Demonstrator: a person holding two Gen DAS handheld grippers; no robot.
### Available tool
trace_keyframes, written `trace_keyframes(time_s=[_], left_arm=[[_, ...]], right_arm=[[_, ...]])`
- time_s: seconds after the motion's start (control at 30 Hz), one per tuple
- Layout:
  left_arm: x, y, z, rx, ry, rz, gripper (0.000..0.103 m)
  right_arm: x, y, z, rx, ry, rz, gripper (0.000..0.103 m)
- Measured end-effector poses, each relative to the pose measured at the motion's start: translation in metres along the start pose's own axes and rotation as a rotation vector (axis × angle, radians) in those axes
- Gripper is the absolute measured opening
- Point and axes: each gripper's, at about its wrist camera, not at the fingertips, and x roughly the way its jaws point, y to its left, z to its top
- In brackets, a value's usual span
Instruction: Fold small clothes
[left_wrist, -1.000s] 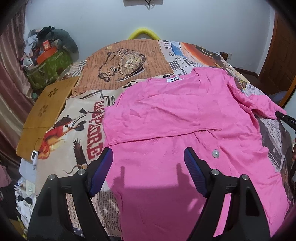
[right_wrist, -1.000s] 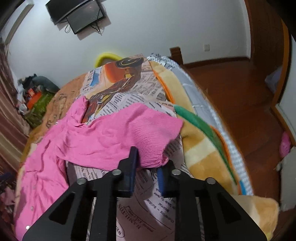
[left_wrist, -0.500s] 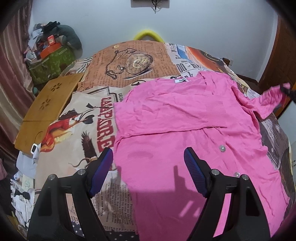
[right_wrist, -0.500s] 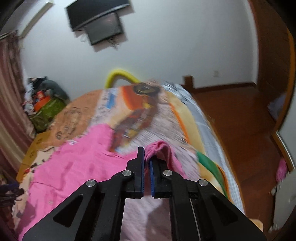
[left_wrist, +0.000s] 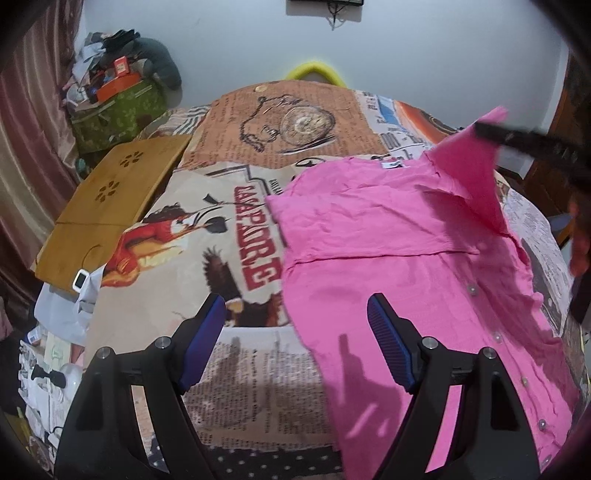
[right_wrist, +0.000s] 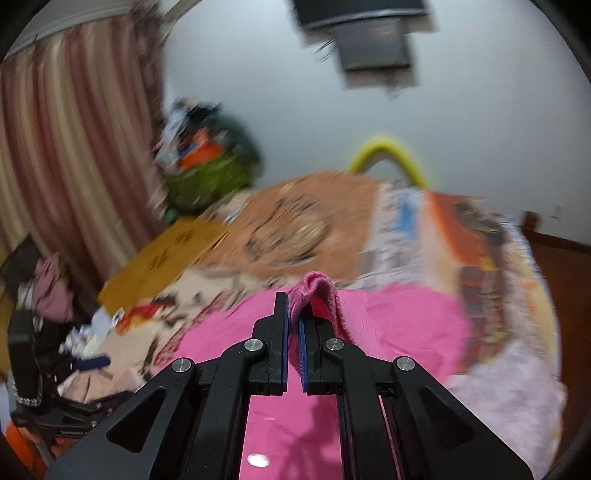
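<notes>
Looks about halfway to me: the pink shirt lies on the bed with one side folded in, the right gripper pinches the other sleeve mid-air, left gripper hovers wide open, bottom fold left.

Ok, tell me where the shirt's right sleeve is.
The sleeve is lifted off the bed, pinched in the right hand-held gripper, above the pink shirt; it shows at upper right of the left wrist view.

right gripper clamped on pink sleeve cuff, lifted above pink shirt spread on bed; view blurred.
</notes>
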Motion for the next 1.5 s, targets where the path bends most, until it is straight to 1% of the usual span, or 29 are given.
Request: trace_keyframes(time_s=[0.13, 0.2, 0.3, 0.37, 0.4, 0.47, 0.5, 0.57, 0.67, 0.8, 0.87, 0.93, 1.03, 1.13, 1.23, 1.3, 1.4, 1.5], left_arm=[[0.001, 0.009, -0.001, -0.013, 0.010, 0.016, 0.079], [0.000, 0.011, 0.000, -0.020, 0.008, 0.017, 0.079], [-0.001, 0.010, 0.002, -0.024, 0.005, 0.012, 0.079], [-0.001, 0.005, 0.005, -0.018, 0.004, 0.008, 0.079], [0.000, 0.001, 0.007, -0.011, 0.004, 0.007, 0.079], [0.001, -0.006, 0.012, 0.001, -0.003, 0.001, 0.079], [0.003, -0.011, 0.015, 0.005, -0.006, -0.009, 0.079], [0.007, -0.017, 0.021, 0.001, -0.002, -0.037, 0.079], [0.021, -0.024, 0.031, -0.025, 0.028, -0.087, 0.079], [0.049, -0.039, 0.041, -0.033, 0.105, -0.126, 0.079], [0.060, -0.046, 0.042, -0.026, 0.127, -0.126, 0.078], [0.069, -0.054, 0.042, -0.013, 0.143, -0.109, 0.078], [0.081, -0.062, 0.041, 0.004, 0.163, -0.088, 0.078], [0.089, -0.069, 0.041, 0.030, 0.174, -0.062, 0.078], [0.093, -0.075, 0.042, 0.060, 0.175, -0.040, 0.078], [0.095, -0.077, 0.042, 0.072, 0.174, -0.027, 0.078], [0.098, -0.077, 0.043, 0.075, 0.177, -0.020, 0.078], [0.103, -0.075, 0.043, 0.070, 0.178, 0.006, 0.079]], right_arm=[[0.048, 0.032, -0.024, -0.071, 0.137, 0.069, 0.004], [0.058, 0.036, -0.033, -0.058, 0.180, 0.094, 0.005], [0.067, 0.036, -0.047, -0.028, 0.289, 0.169, 0.012], [0.062, 0.033, -0.051, -0.027, 0.313, 0.189, 0.023], [0.055, 0.033, -0.052, -0.032, 0.307, 0.187, 0.026], [0.037, 0.027, -0.053, -0.046, 0.268, 0.169, 0.031], [0.029, 0.022, -0.052, -0.047, 0.247, 0.160, 0.033], [0.012, 0.009, -0.052, -0.035, 0.204, 0.123, 0.037], [-0.012, -0.016, -0.054, -0.019, 0.158, 0.041, 0.042], [-0.031, -0.052, -0.065, 0.005, 0.147, -0.076, 0.043], [-0.035, -0.068, -0.074, 0.010, 0.152, -0.148, 0.043], [-0.038, -0.084, -0.082, 0.022, 0.177, -0.182, 0.043], [-0.034, -0.091, -0.091, 0.011, 0.203, -0.206, 0.043], [-0.024, -0.082, -0.096, -0.058, 0.187, -0.233, 0.043], [-0.008, -0.075, -0.099, -0.120, 0.203, -0.222, 0.043], [0.001, -0.073, -0.099, -0.137, 0.219, -0.221, 0.043], [0.011, -0.074, -0.097, -0.132, 0.212, -0.222, 0.043], [0.011, -0.078, -0.095, -0.102, 0.178, -0.236, 0.042]])
